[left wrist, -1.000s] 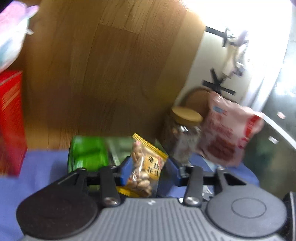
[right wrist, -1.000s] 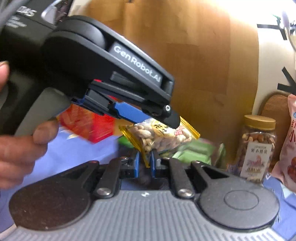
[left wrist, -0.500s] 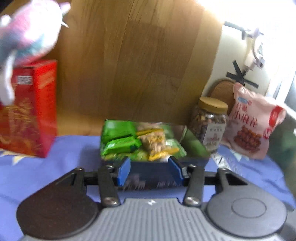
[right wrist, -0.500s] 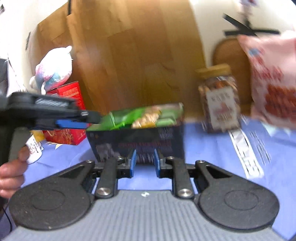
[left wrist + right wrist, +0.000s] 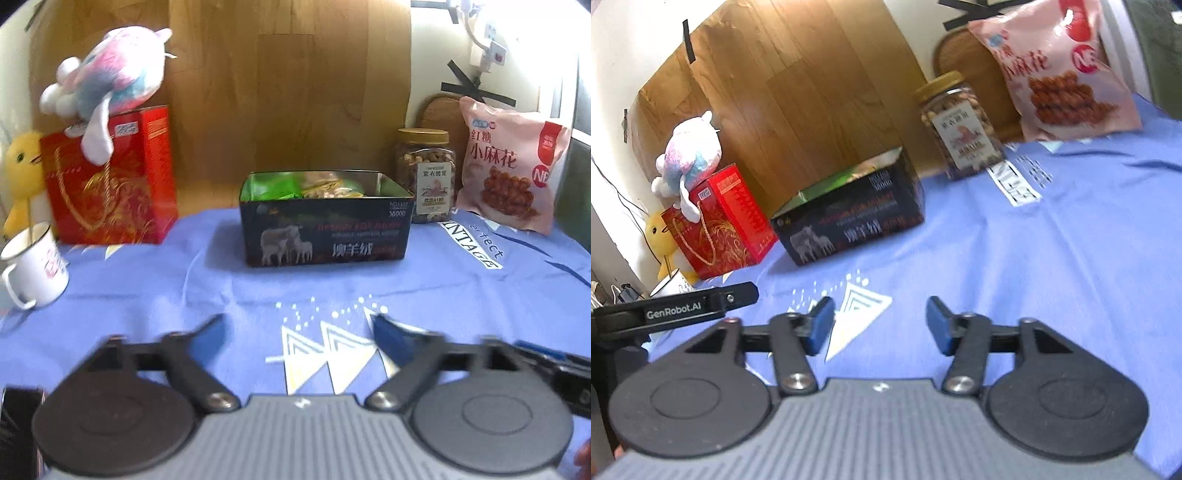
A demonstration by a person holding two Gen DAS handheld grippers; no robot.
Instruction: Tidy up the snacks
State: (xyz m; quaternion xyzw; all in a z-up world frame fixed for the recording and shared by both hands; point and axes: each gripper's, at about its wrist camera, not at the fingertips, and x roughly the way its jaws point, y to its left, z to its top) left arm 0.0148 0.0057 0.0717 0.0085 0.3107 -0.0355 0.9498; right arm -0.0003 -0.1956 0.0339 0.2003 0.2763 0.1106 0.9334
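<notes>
A dark tin box (image 5: 325, 236) with sheep printed on its front stands on the blue cloth. It holds green snack packets (image 5: 275, 186) and a yellow peanut packet (image 5: 328, 190). The box also shows in the right wrist view (image 5: 849, 221). My left gripper (image 5: 301, 332) is open and empty, low over the cloth, well in front of the box. My right gripper (image 5: 879, 325) is open and empty, also in front of the box. The left gripper's body (image 5: 676, 308) shows at the left of the right wrist view.
A nut jar (image 5: 424, 175) and a pink snack bag (image 5: 513, 170) stand right of the box. A red gift box (image 5: 110, 177) with a plush toy (image 5: 107, 88) on top, a yellow duck toy (image 5: 22, 177) and a white mug (image 5: 33, 269) stand at the left. A wooden board (image 5: 288, 85) stands behind.
One second ago both grippers held the peanut packet over the box. It now lies in the box. Both grippers have opened and drawn back from the box.
</notes>
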